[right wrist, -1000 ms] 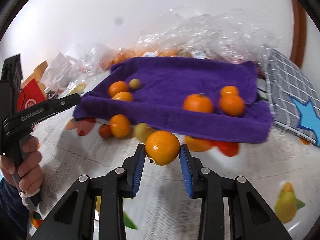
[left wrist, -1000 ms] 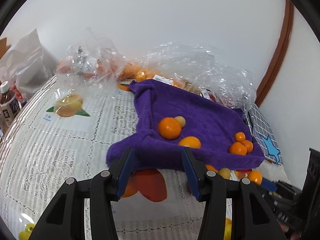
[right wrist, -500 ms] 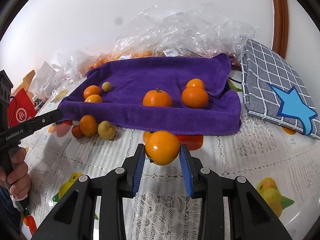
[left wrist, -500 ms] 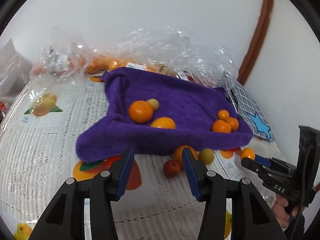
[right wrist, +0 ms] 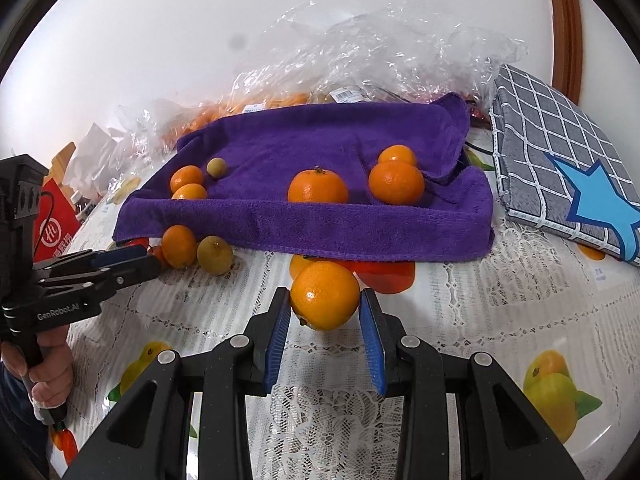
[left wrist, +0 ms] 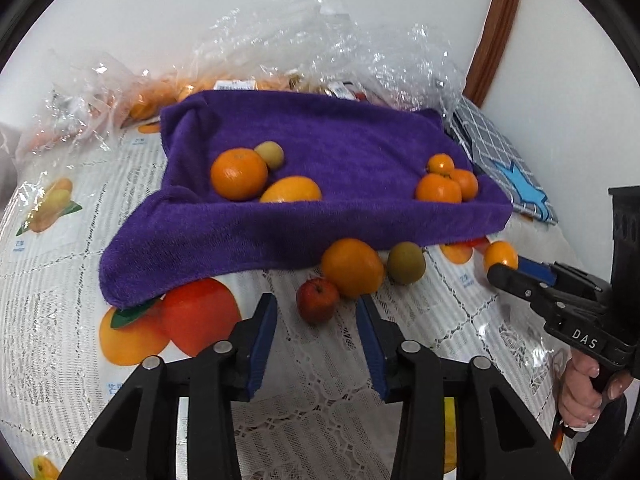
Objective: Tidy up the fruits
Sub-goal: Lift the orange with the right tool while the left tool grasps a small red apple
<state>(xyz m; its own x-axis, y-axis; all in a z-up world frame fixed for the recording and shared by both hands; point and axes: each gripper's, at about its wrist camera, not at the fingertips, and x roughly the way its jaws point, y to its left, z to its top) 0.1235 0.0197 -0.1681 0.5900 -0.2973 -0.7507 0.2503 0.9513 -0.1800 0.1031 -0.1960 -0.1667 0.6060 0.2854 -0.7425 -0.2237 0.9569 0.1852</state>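
A purple towel [left wrist: 320, 148] [right wrist: 320, 136] lies on the table with several oranges and a small yellow-green fruit [left wrist: 270, 154] on it. My left gripper [left wrist: 316, 312] is open and empty, just short of a small red apple [left wrist: 317, 299], an orange [left wrist: 352, 268] and a green-yellow fruit [left wrist: 406, 262] on the tablecloth by the towel's front edge. My right gripper [right wrist: 324, 304] is shut on an orange [right wrist: 325, 294], held in front of the towel. The orange it holds also shows in the left wrist view [left wrist: 500, 256].
Crumpled clear plastic bags [right wrist: 380, 52] with more fruit lie behind the towel. A grey checked cloth with a blue star [right wrist: 560, 160] lies to the right. A red box [right wrist: 52, 232] stands at the far left. The lace tablecloth [right wrist: 480, 320] has printed fruit pictures.
My left gripper has swung right and closer to the loose fruits in front of the towel. My right gripper, still holding its orange, has moved nearer the towel's front edge.
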